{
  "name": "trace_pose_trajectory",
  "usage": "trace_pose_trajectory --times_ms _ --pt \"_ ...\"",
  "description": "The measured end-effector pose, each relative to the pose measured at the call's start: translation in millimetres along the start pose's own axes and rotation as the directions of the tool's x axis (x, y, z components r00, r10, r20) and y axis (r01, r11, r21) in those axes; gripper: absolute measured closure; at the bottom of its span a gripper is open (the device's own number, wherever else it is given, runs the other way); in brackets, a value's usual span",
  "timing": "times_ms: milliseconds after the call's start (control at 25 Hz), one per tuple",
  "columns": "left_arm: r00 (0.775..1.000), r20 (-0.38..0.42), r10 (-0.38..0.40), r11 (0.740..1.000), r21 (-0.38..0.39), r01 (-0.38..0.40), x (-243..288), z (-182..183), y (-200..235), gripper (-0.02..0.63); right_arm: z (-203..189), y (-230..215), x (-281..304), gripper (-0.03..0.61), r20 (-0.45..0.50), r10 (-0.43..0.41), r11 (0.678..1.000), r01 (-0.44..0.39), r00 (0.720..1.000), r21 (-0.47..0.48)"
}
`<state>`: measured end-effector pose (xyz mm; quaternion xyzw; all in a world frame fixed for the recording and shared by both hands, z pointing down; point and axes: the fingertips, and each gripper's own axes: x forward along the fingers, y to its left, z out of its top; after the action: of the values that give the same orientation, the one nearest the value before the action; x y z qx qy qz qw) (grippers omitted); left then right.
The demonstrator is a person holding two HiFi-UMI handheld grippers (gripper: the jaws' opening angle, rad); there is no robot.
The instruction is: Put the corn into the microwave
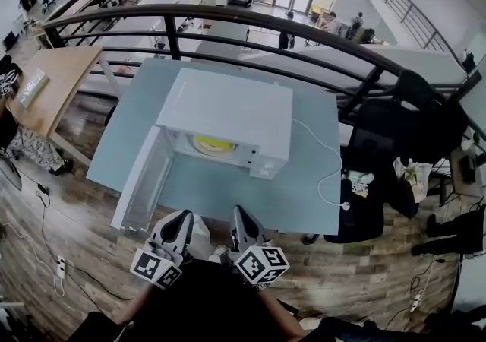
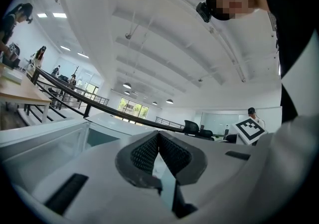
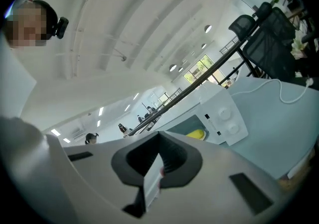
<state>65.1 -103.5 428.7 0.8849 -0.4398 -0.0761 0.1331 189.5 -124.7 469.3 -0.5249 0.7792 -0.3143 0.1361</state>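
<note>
The white box-shaped microwave [image 1: 228,112] is set on the pale blue-grey table [image 1: 304,204], with its white door [image 1: 143,179] swung fully open toward eight o'clock. The yellow corn [image 1: 213,144] is seen inside the cavity, so the placing is judged to be done. Only part of the corn shows under the microwave's top, and its long axis appears to run from nine to three o'clock.

The left gripper [image 1: 182,219] and the right gripper [image 1: 241,215] are held low at the table's near edge, well apart from the microwave. On each, the ribbed jaws are pressed together at the tips with nothing between them.

From the right gripper the corn lies at about eleven o'clock; from the left, at about one o'clock. The open door lies at ten o'clock from the left gripper, which is the nearer one; a door-closing push is judged to fall to it.
</note>
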Motion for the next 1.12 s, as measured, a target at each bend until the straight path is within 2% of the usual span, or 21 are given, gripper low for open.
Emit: trace_pose_trajectory --times_ms 320,720,880,1120 --pt "1.000 0.006 -0.007 1.000 0.001 0.007 -2 1 -4 0.611 18 21 -16 0.571 0.038 0.020 0.980 -0.012 0.999 -0.198" --pt "1.000 0.000 0.008 1.000 0.004 -0.008 -4 -1 -5 0.611 35 44 -33 0.571 0.092 0.035 0.908 0.007 0.995 -0.418" --pt "1.000 -0.014 0.014 1.000 0.001 -0.014 -7 -5 -6 0.611 39 49 -37 0.571 0.112 0.040 0.893 0.015 0.993 -0.449" --pt "1.000 -0.009 0.019 1.000 0.011 -0.019 -9 -6 -5 0.611 33 53 -35 0.571 0.091 0.056 0.892 -0.009 0.994 -0.452"
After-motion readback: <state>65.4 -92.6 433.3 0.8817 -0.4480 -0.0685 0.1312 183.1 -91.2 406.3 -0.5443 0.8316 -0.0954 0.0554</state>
